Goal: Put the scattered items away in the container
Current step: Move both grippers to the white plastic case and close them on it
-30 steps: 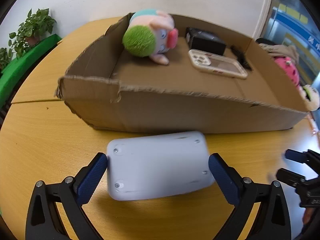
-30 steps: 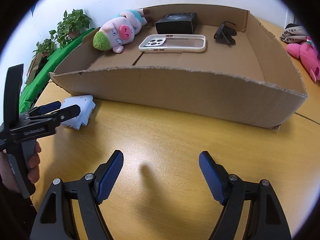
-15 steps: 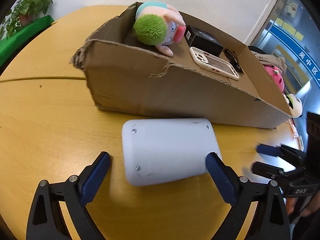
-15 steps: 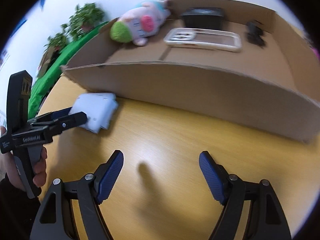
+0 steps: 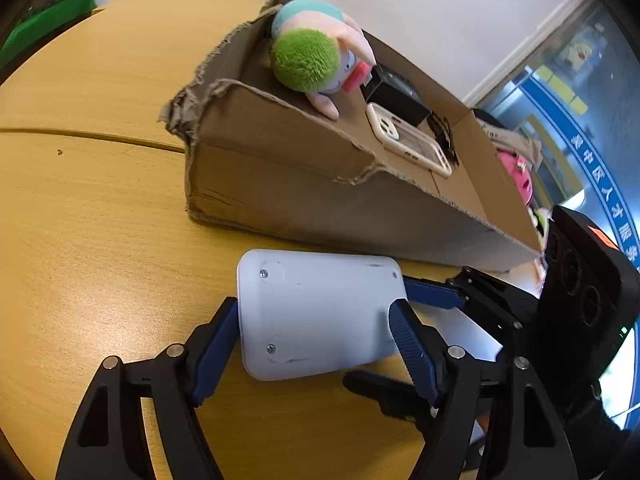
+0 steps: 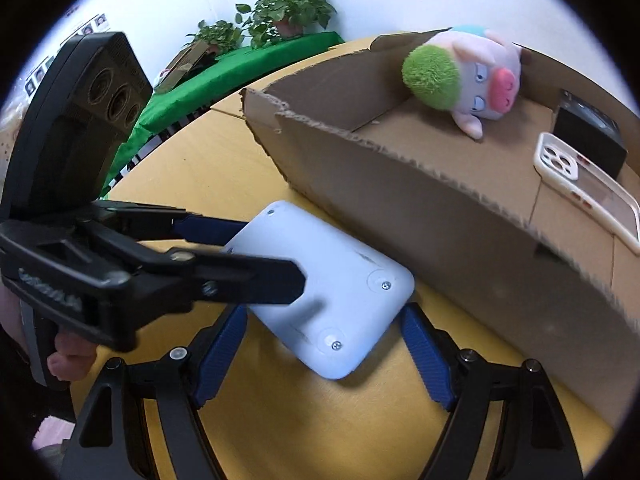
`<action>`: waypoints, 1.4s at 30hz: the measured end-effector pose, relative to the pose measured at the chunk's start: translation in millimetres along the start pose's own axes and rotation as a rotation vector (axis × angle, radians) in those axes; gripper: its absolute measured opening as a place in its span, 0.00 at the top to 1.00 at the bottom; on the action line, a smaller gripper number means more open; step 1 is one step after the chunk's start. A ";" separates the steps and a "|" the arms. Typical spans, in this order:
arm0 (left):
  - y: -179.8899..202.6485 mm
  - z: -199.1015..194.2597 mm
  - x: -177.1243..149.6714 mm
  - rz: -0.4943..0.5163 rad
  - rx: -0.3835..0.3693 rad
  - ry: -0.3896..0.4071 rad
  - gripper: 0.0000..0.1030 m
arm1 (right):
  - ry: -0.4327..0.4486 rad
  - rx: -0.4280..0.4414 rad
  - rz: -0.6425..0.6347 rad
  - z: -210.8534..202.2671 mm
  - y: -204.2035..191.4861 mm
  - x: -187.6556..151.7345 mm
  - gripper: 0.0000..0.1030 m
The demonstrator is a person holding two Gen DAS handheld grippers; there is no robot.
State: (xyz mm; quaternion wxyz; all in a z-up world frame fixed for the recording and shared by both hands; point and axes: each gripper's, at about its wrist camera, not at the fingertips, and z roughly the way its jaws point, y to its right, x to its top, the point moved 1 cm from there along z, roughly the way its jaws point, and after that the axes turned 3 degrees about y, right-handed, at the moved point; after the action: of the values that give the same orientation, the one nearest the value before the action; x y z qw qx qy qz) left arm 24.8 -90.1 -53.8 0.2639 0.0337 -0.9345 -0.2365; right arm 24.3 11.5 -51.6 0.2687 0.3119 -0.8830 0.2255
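A pale blue-white flat device lies underside up on the wooden table, just in front of the cardboard box. My left gripper has its blue pads against the device's two short sides. My right gripper is open, its jaws straddling one corner of the same device. The left gripper's fingers cross the right wrist view over the device. The box holds a plush pig, a phone case and a black box.
Pink plush toys lie beyond the box's far end. Potted plants and a green cloth stand past the table's far edge. The right gripper's body sits close at the right of the left wrist view.
My left gripper has closed in from wide open onto the device's sides. My right gripper has swung left and come up to the device, straddling its corner.
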 end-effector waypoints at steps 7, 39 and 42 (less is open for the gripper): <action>19.2 10.7 2.9 0.103 -0.054 -0.055 0.24 | -0.058 0.178 -0.023 -32.0 -43.1 -51.5 0.31; 37.2 14.5 -18.0 -0.116 -0.016 -0.130 0.55 | -0.052 -0.127 -0.022 -29.4 -21.4 -45.0 0.32; 34.4 15.0 -19.3 -0.129 -0.034 -0.136 0.58 | -0.041 -0.138 0.007 -32.6 -22.0 -48.4 0.32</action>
State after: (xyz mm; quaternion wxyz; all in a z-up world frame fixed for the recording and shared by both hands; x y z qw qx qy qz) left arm 35.8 -49.7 -58.5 0.1844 0.0735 -0.9420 -0.2705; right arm 81.9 35.3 -51.7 0.2705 0.2941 -0.9029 0.1584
